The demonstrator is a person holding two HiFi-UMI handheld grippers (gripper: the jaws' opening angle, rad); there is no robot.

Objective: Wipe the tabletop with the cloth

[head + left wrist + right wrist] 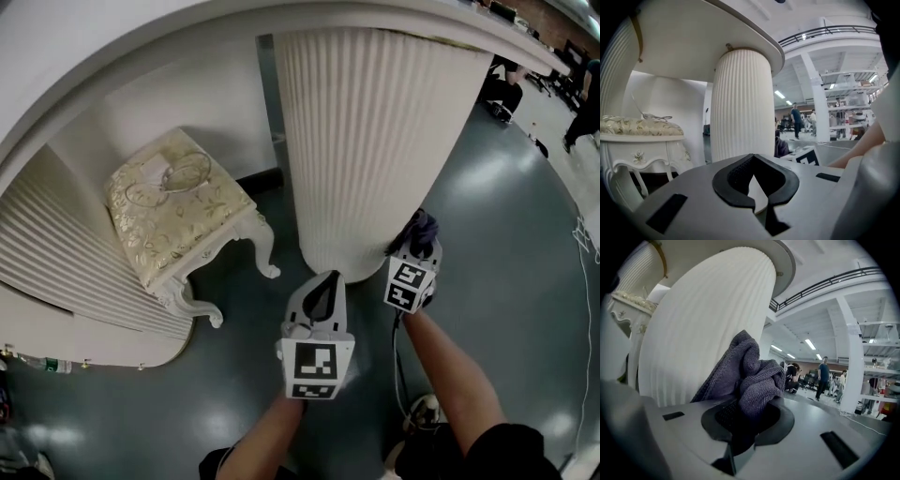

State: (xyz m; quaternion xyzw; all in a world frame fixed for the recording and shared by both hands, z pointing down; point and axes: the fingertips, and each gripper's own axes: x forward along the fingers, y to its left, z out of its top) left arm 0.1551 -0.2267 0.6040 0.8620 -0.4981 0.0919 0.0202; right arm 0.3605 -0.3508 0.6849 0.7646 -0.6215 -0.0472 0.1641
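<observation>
Right gripper view is showing the right gripper pinching a bunched purple cloth between its jaws, just beside the fluted white column. In the head view, the left gripper is hanging over the grey floor near the column's foot, its jaws pressed together on nothing, below the curved worktop.

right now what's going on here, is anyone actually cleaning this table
A person stands by a big white table with a gripper in each hand. The right gripper is shut on a purple-grey cloth. The left gripper is shut with nothing in it. Both hang low beside the ribbed pedestal, below the tabletop, so the cloth is not touching the tabletop and no wiping is under way.
</observation>
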